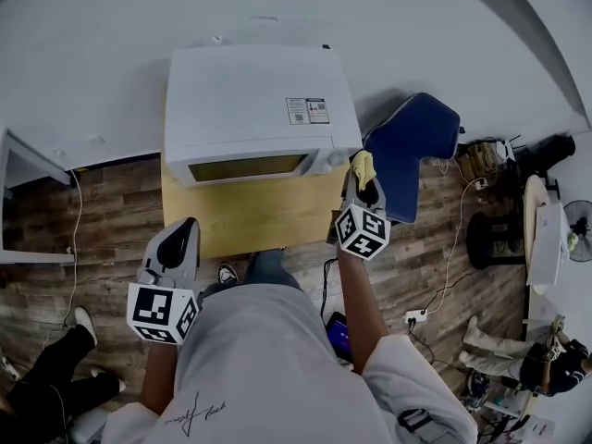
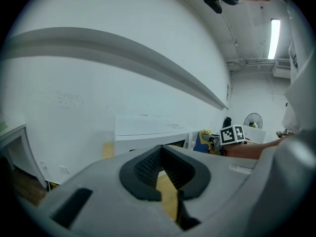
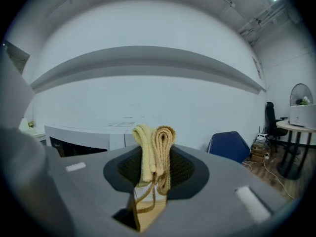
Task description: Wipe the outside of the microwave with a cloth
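The microwave [image 1: 259, 109] is white and stands on a small wooden table [image 1: 250, 218] against a white wall, in the upper middle of the head view. Its door with the dark window faces the person, and a label is on the right part of its top.

The right gripper [image 1: 363, 179] is at the right of the frame centre, just beside the right front corner of the microwave. Its jaws are clamped on a yellow cloth [image 1: 362, 165]. In the right gripper view the cloth is folded into two thick loops that stand up between the jaws, and the microwave is seen at the left, behind it. Whether the cloth touches the microwave, I cannot tell.

The left gripper [image 1: 182, 229] is in the lower left part of the head view, at the left front corner of the table and well apart from the microwave. Its jaws are together at the tips, with nothing between them.

A blue chair [image 1: 412, 151] stands on the wooden floor [image 1: 83, 220], to the right of the microwave.
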Demonstrator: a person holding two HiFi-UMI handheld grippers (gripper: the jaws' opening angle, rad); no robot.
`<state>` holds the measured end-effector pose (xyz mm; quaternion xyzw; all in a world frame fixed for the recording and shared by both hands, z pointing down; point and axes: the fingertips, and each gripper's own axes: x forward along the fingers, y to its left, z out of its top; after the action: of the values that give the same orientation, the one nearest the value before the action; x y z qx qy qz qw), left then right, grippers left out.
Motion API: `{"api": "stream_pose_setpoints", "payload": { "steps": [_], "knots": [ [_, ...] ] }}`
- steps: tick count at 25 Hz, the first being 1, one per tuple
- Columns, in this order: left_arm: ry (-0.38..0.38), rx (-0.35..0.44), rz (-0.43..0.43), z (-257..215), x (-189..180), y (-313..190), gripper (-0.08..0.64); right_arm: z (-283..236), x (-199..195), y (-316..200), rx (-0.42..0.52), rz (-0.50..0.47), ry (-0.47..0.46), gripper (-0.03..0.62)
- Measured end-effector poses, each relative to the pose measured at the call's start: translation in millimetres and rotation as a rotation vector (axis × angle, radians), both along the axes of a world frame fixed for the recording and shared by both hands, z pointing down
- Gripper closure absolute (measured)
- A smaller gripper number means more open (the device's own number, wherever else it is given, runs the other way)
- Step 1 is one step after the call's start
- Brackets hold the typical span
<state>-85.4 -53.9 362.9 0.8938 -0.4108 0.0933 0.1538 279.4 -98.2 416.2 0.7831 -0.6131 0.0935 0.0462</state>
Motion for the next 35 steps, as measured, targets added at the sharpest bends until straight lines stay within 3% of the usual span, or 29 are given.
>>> {"api": "stream_pose_setpoints", "payload": {
  "steps": [4, 10, 35],
  "knots": [
    [0.007, -0.018, -0.008, 3, 0, -6, 0.568, 8, 13, -12, 0.002, 0.045, 0.016, 0.472],
    [0.004, -0.063, -0.014, 15, -2, -12, 0.568, 14, 4, -21, 0.012, 0.045, 0.026, 0.474],
    [0.022, -0.093, -0.002, 25, 4, 2, 0.568, 20, -43, -26, -0.027, -0.082, -0.004, 0.474]
  ]
}}
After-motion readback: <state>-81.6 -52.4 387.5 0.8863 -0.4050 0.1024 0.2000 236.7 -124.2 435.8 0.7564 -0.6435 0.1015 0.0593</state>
